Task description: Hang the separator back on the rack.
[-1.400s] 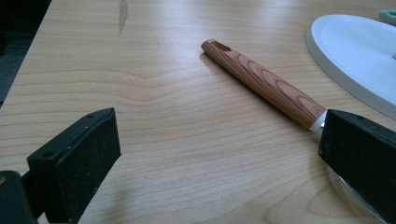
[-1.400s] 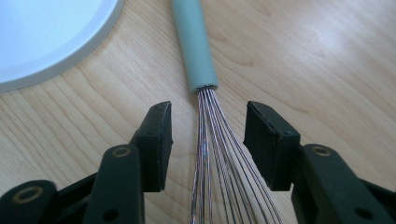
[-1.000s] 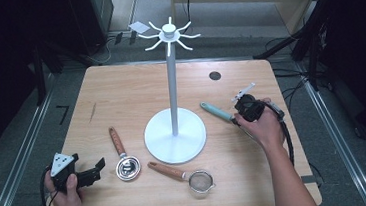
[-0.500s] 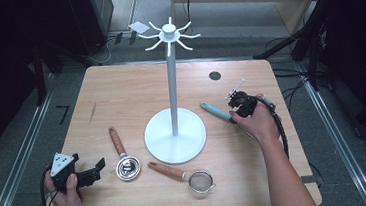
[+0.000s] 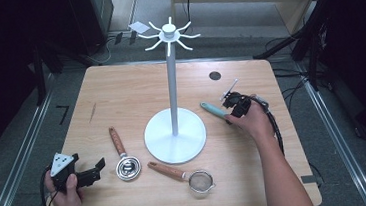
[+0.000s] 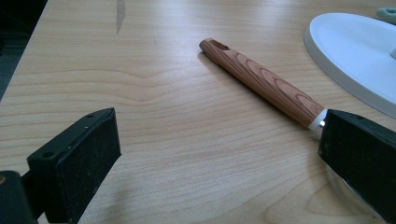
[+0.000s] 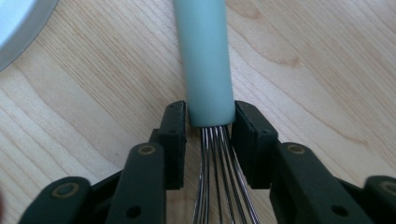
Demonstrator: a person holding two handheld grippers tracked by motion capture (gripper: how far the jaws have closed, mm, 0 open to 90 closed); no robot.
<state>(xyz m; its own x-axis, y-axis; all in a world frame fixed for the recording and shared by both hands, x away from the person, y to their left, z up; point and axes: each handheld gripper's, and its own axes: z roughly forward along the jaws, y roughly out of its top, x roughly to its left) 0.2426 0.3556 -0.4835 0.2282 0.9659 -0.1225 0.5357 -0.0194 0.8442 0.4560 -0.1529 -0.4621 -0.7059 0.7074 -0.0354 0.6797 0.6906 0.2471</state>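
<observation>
Whisk (image 7: pixel 205 60) lies on the table (image 5: pixel 120 96) beside the white stand (image 5: pixel 175 134), right claw (image 5: pixel 234 109) just closing against its teal handle; left claw (image 5: pixel 90 172) gapes wide near the wooden-handled strainers (image 5: pixel 126 160).

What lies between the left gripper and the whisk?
In the high view, the ladle, then the white stand's base, lie between the left gripper and the whisk.

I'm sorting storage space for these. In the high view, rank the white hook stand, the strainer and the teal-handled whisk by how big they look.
1. White hook stand, by far the largest.
2. Strainer.
3. Teal-handled whisk, though the right gripper and hand cover its wires, so ranks two and three are unsure.
</observation>
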